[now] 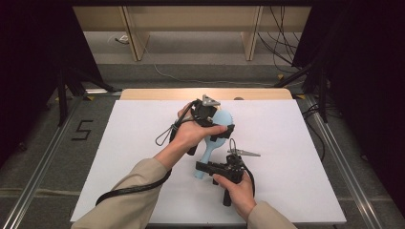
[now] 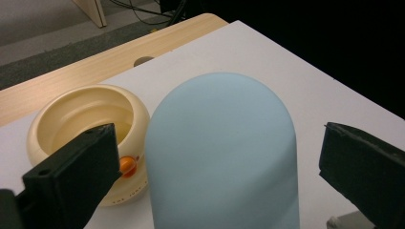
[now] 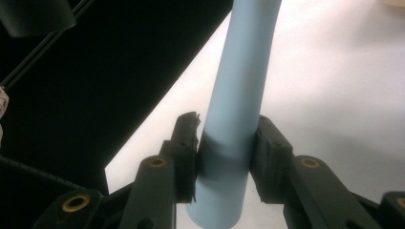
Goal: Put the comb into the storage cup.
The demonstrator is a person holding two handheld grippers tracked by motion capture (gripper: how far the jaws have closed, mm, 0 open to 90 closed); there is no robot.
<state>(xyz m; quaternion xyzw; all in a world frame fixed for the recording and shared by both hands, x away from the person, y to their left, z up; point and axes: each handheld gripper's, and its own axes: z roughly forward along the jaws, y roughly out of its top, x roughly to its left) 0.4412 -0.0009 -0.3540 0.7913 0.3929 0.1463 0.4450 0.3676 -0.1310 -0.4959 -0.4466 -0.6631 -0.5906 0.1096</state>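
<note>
High view first: white table (image 1: 296,157) spread wide, two sleeved forearms coming in from the bottom, and between them the light blue hairbrush (image 1: 217,129), its head toward the far side and its handle running back toward the person. Left gripper (image 1: 210,119) sits right over the brush head, up near the table's middle. Right gripper (image 1: 203,167) is lower down, at the handle's end, pointing leftward across the table.

Left gripper view now, and the smooth blue back of the brush head (image 2: 222,152) rises big between the two black jaws. Those jaws stand wide apart, a gap on each side, neither one touching the brush. Off to the left, just behind the left jaw, sits a cream bowl-shaped pot (image 2: 83,119) with a small orange bead (image 2: 127,165) on its front, resting on the white surface beside the brush.

Right gripper view: the blue handle (image 3: 239,105) runs straight up the picture, and the tongs are clamped on it near its end, pads (image 3: 187,152) pressed against both sides, the handle's tip poking out just below the grip.
</note>
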